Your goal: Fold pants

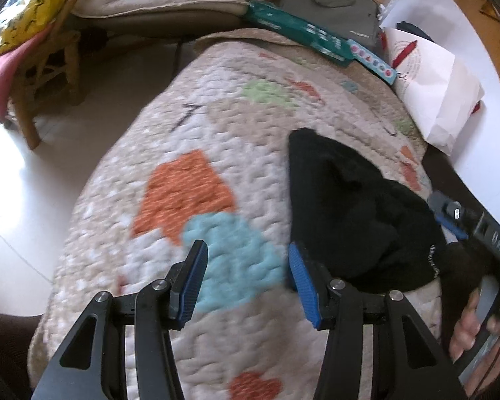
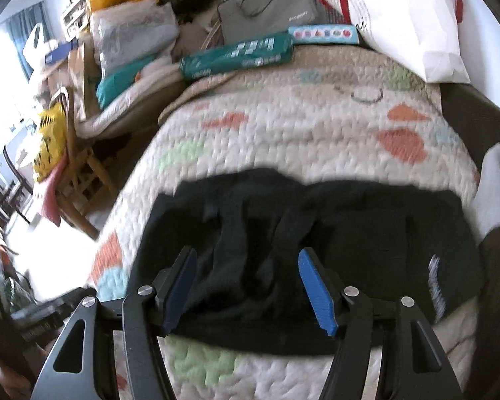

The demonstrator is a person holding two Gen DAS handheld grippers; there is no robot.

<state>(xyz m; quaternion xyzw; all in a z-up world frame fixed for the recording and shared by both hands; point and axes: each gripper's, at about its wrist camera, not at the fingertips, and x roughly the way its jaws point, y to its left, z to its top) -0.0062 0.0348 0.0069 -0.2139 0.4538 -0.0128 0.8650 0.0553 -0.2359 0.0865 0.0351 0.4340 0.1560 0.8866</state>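
Note:
Black pants [image 2: 333,233] lie bunched in a folded heap on a quilted bedspread [image 2: 300,123] with coloured shapes. In the left wrist view the pants [image 1: 350,206] sit to the right of my left gripper [image 1: 246,266], which is open and empty above the quilt [image 1: 216,133], its right fingertip next to the pants' edge. My right gripper [image 2: 246,273] is open and empty, hovering over the near part of the pants. The right gripper also shows at the right edge of the left wrist view [image 1: 450,213].
A green box [image 2: 236,55], a light blue box [image 2: 323,33], a grey bag [image 2: 270,6] and a white paper bag [image 2: 400,16] lie at the bed's far end. A wooden chair [image 1: 46,70] with cushions stands left. A white sock [image 2: 490,190] is at right.

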